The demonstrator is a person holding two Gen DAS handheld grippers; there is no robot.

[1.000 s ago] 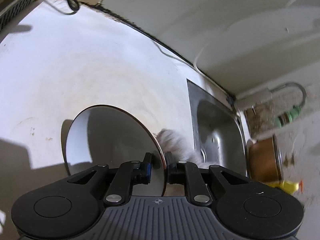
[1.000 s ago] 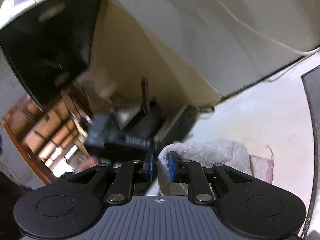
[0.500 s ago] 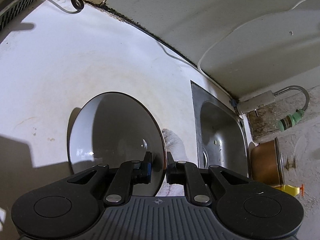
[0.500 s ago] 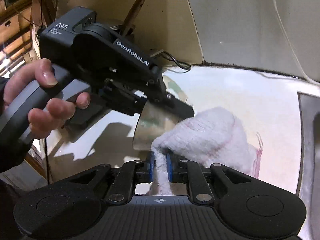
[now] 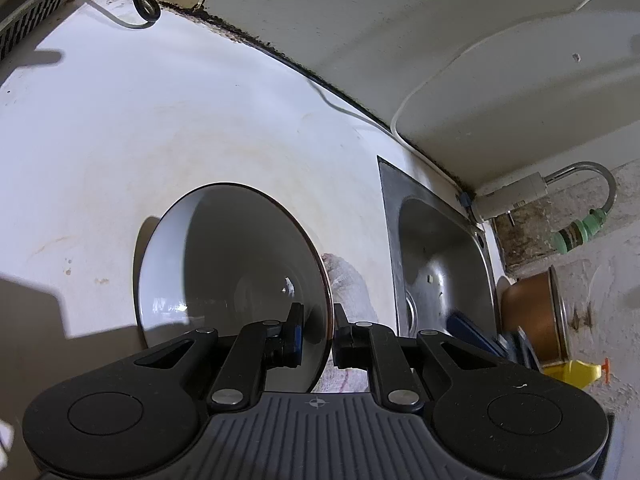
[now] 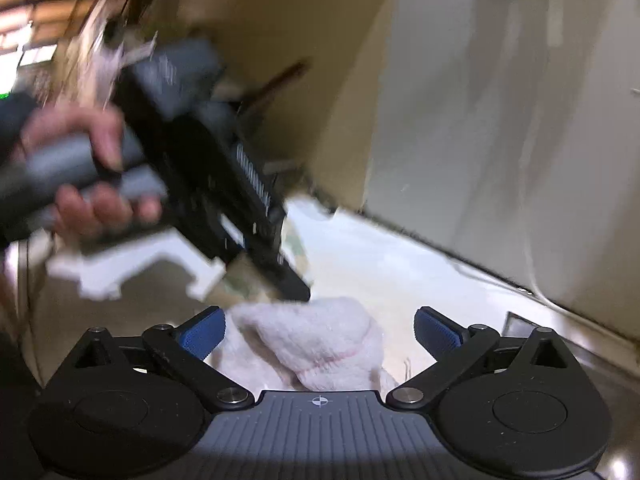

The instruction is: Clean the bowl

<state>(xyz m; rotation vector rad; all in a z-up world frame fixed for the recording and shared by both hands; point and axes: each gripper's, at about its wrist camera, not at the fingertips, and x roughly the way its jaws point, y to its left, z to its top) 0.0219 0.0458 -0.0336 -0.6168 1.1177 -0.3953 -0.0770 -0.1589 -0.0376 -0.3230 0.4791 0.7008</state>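
In the left wrist view, a black cable [image 5: 140,4] is seen looped at the far left corner of the white desk [image 5: 160,120], against the wall. The bowl [image 5: 232,276] is held tilted on its edge above the desk, its hollow side turned to the left. The rim of the bowl is clamped by the left gripper [image 5: 318,334], whose jaws are nearly closed, one pad inside the bowl and one outside. Just right of the bowl, a white cloth [image 5: 348,284] is seen lying on the desk. Further right, a steel sink [image 5: 440,256] is set into the desk, with a curved tap [image 5: 580,184] at its far side and a brown pot [image 5: 532,316] beyond it. In the blurred right wrist view, a hand [image 6: 92,176] is seen at the left, wrapped around the grey handle of the left gripper. The right gripper [image 6: 320,330] is shown with its jaws opening wide; the cloth [image 6: 304,340] lies between them, and the blue pads [image 6: 434,330] are not pressed against it.
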